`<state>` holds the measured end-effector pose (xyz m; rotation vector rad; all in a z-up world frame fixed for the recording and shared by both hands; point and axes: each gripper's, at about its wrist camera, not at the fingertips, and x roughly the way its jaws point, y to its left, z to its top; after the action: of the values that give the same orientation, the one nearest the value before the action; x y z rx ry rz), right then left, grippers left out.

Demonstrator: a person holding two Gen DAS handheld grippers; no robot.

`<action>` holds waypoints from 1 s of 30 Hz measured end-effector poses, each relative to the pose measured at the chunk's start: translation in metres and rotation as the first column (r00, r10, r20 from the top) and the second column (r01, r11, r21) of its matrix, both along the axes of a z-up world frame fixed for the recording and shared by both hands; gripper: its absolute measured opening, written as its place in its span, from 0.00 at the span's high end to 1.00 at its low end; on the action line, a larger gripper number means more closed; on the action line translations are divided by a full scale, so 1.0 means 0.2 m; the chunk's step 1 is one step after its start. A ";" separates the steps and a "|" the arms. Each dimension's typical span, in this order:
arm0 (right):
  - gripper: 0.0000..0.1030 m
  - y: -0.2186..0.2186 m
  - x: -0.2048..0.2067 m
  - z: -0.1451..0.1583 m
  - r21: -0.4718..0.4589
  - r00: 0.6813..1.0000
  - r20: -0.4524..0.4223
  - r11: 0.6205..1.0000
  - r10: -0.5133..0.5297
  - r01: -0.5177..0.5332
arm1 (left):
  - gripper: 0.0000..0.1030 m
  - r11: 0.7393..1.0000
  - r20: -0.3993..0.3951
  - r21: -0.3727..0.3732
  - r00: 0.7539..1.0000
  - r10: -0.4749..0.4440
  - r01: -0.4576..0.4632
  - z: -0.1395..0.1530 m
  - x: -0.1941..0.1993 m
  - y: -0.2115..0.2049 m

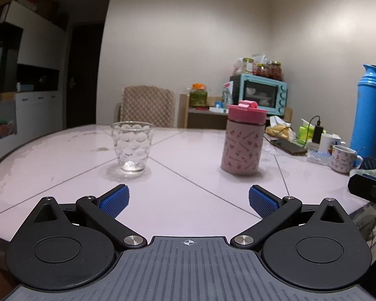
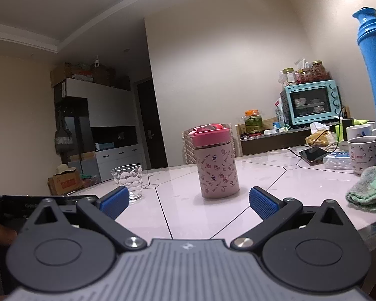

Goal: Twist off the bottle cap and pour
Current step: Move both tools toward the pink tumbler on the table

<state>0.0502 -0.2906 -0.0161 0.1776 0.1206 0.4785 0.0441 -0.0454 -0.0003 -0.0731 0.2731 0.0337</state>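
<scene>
A pink patterned bottle [image 1: 242,148] with a darker pink screw cap [image 1: 247,113] stands upright on the pale table [image 1: 188,200]. A clear dimpled glass [image 1: 131,146] stands upright and empty to its left. My left gripper [image 1: 188,202] is open and empty, near the table's front edge, short of both. In the right wrist view the bottle [image 2: 218,173] with its cap [image 2: 210,136] is straight ahead and the glass [image 2: 127,180] is at the left. My right gripper [image 2: 188,202] is open and empty, short of the bottle.
A tall blue thermos [image 1: 369,110], mugs [image 1: 343,159], a phone with cable [image 1: 289,146] and packets crowd the table's right side. A green cloth [image 2: 371,188] lies at the right near my right gripper. A chair [image 1: 148,105] and a teal oven [image 1: 263,95] stand behind.
</scene>
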 end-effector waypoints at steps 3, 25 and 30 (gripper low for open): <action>0.00 0.00 0.02 0.00 0.004 1.000 -0.003 1.000 0.002 -0.002 | 0.00 1.000 -0.005 -0.003 1.000 0.000 0.000 0.00 0.02 0.00; 0.00 -0.14 0.16 0.03 -0.008 1.000 -0.015 1.000 0.005 -0.005 | 0.00 1.000 -0.023 0.010 1.000 -0.002 0.002 0.03 0.19 -0.13; 0.00 -0.16 0.19 0.02 -0.003 1.000 -0.013 1.000 0.000 0.000 | 0.00 0.999 -0.030 0.029 0.999 -0.017 0.018 0.03 0.21 -0.17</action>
<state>0.0877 -0.3232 -0.0113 0.1774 0.1341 0.4770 0.0865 -0.0794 0.0048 -0.0412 0.3027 0.0211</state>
